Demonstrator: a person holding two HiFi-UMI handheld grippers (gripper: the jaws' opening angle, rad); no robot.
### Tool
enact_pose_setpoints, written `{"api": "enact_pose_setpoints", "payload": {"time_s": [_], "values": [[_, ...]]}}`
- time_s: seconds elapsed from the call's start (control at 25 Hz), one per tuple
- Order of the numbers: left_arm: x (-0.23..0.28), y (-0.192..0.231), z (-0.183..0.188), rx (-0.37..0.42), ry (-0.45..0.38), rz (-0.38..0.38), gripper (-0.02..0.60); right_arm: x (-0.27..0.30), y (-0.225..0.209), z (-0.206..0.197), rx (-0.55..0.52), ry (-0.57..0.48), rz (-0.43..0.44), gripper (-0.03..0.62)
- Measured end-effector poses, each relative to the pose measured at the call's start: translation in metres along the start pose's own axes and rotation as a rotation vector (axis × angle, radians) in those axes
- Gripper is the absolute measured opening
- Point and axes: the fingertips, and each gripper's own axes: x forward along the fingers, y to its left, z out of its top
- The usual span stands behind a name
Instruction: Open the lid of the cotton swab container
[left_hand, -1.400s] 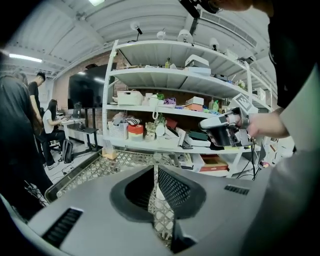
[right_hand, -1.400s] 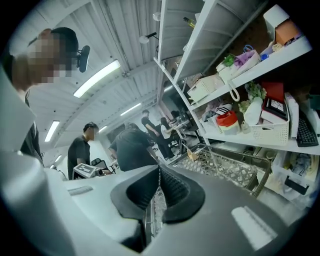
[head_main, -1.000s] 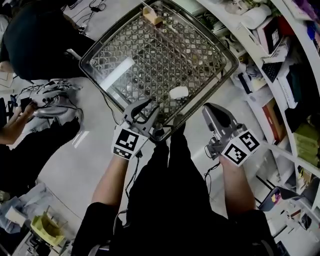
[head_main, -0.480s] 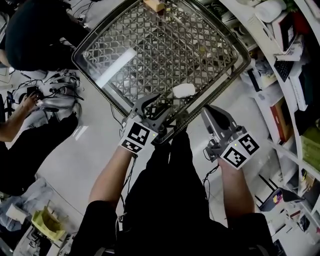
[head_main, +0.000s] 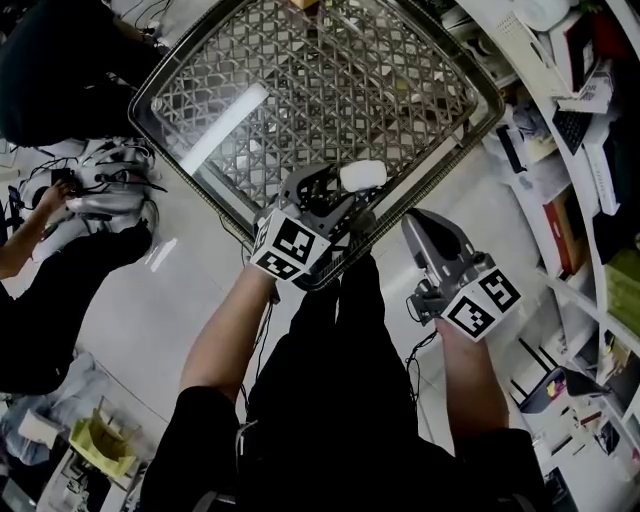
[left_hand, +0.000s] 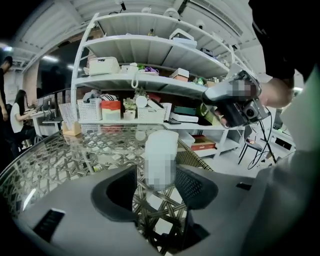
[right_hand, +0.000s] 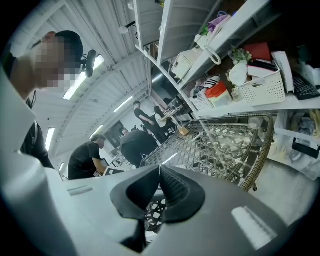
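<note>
Writing in the head view?

Only black-and-white square markers on each gripper's cube. The cotton swab container, a plain white cylinder, stands on the glass-topped woven table at the tip of the left gripper. The right gripper sits just outside the table's edge.

Left gripper view?

The cotton swab container is upright between jaws that have just been opening. They stand wide, pads clear of it, and its label can't be read.

Right gripper view?

Fingers pressed together on nothing, table ahead
</note>
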Motion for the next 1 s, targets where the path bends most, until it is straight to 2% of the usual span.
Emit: {"api": "enact_pose_setpoints", "payload": {"time_s": [0.16, 0.56, 0.72, 1.0], "values": [[0.014, -0.002, -0.002, 0.024, 0.031, 0.0, 0.219, -0.007, -0.004, 0.004, 0.01, -0.011, -0.013, 0.02], [0.036, -0.009, 0.003, 0.047, 0.046, -0.017, 0.218, -0.03, -0.018, 0.006, 0.04, -0.038, -0.05, 0.02], [0.037, -0.009, 0.001, 0.066, 0.054, -0.012, 0.202, -0.032, -0.017, 0.004, 0.043, -0.037, -0.048, 0.02], [0.03, -0.01, 0.0, 0.054, 0.063, -0.018, 0.196, -0.03, -0.003, 0.006, 0.027, -0.023, -0.021, 0.02]]}}
